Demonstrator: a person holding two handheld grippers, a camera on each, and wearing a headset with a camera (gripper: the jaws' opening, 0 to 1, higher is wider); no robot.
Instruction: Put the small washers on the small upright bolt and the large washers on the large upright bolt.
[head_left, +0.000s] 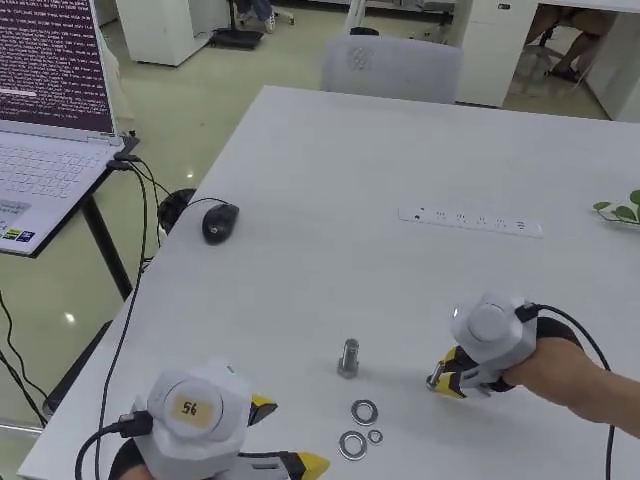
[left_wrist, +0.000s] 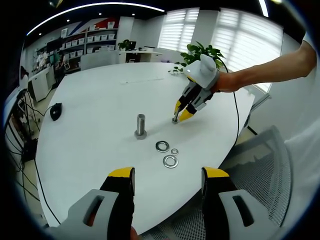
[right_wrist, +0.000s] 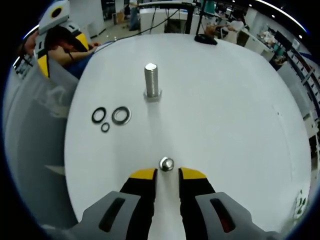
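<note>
Head view: one large flat steel washer (head_left: 364, 411), a second large steel washer (head_left: 352, 444) and one small steel washer (head_left: 375, 436) lie flat on the white tabletop (head_left: 330, 200) near its front edge. They sit close together and unstacked. I can't tell whether they touch.

Just behind them stands the large upright steel hex bolt (head_left: 348, 358), head down, threads up, shank bare.

The small upright steel bolt (right_wrist: 166, 163) stands to the right of the large one, well apart from the washers. Nothing is on it either.

It sits right at the tips of my right gripper (right_wrist: 167, 174). The jaws are narrowed to a slim gap, with one yellow tip on each side of the bolt. I can't tell whether they pinch it or only flank it. In the head view my right gripper (head_left: 450, 380) is low on the tabletop and angled left.

My left gripper (left_wrist: 168, 175) has its jaws spread wide and holds nothing. It is over the front edge of the tabletop, with the three washers just ahead of it. In the head view it (head_left: 288, 435) is just left of the washers.

Further out are a black computer mouse (head_left: 220, 222) on the left and a white power strip (head_left: 470, 220) towards the back right. A green plant leaf (head_left: 625, 208) shows at the right edge and a grey chair (head_left: 390, 65) at the far side. An open white laptop (head_left: 40, 150) sits on a stand off the left side.
</note>
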